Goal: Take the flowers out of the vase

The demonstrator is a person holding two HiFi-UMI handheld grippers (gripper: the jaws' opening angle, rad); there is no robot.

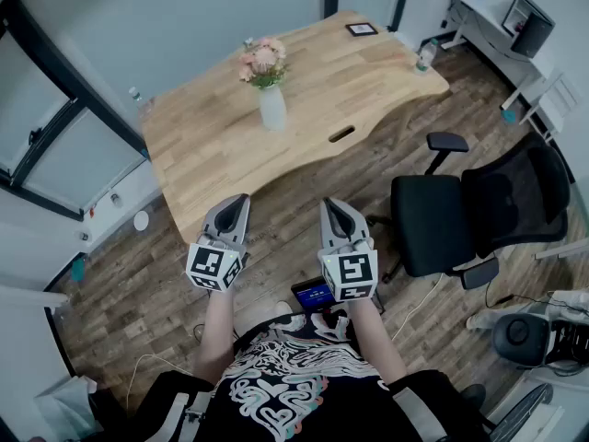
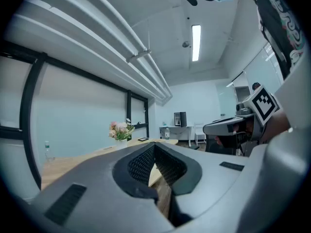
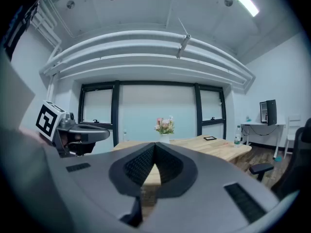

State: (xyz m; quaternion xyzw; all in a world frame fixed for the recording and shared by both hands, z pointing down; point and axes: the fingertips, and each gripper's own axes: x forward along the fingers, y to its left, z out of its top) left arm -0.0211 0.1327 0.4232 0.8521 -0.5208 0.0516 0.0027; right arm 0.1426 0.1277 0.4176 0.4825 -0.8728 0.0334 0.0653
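Note:
A white vase (image 1: 272,109) with pink flowers (image 1: 261,62) stands upright on the wooden table (image 1: 212,155), well beyond both grippers. The flowers (image 2: 120,130) show small and far off in the left gripper view, and the same bunch (image 3: 165,125) sits above the vase (image 3: 165,138) in the right gripper view. My left gripper (image 1: 241,198) is shut and empty, held level in front of the table's near edge. My right gripper (image 1: 327,203) hangs beside it, also shut on nothing. Neither one touches anything.
A black office chair (image 1: 460,215) stands right of the table. A dark tablet (image 1: 362,29) and a water bottle (image 1: 424,55) lie at the table's far end. A white desk with a monitor (image 1: 526,21) is at the back right. A small screen device (image 1: 314,295) sits on the floor.

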